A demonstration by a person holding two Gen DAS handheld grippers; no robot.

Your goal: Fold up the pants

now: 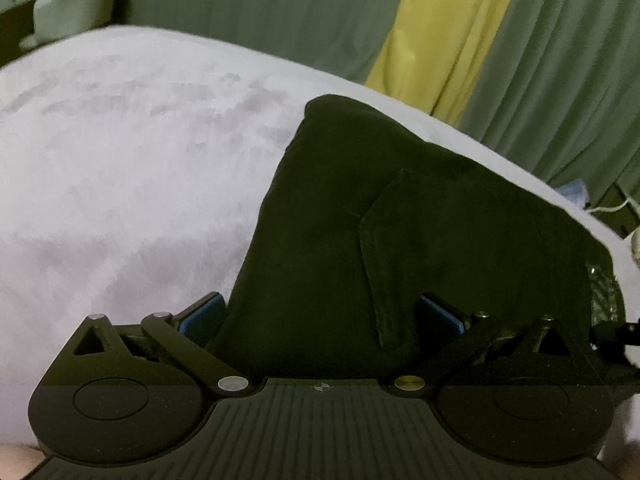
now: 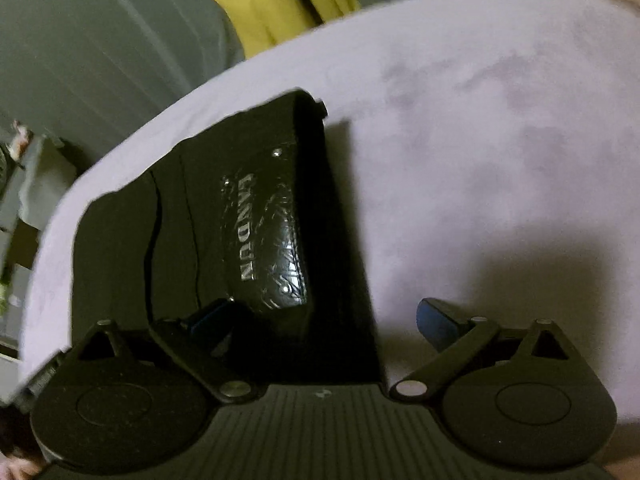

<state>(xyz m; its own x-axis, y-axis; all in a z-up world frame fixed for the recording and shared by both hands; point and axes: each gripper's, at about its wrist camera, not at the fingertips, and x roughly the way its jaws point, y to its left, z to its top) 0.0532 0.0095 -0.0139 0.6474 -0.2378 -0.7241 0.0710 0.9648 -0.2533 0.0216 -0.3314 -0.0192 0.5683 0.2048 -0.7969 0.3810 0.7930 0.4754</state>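
The black pants (image 1: 360, 240) lie folded into a compact stack on a pale lilac bed cover (image 1: 120, 160). In the left wrist view a back pocket faces up and the cloth runs in between the blue pads (image 1: 202, 318) of my left gripper (image 1: 320, 316), whose jaws stand wide apart. In the right wrist view the pants (image 2: 180, 240) show a glossy waistband patch (image 2: 268, 236) with the lettering LANDUN. My right gripper (image 2: 328, 316) is open, its left pad over the pants, its right pad (image 2: 436, 320) over the bed cover.
Green curtains (image 1: 280, 8) with a yellow strip (image 1: 440, 28) hang behind the bed. A pale chair (image 1: 76, 8) stands at the far left in the left wrist view. A white cable (image 1: 612, 208) and small objects lie past the bed's right edge.
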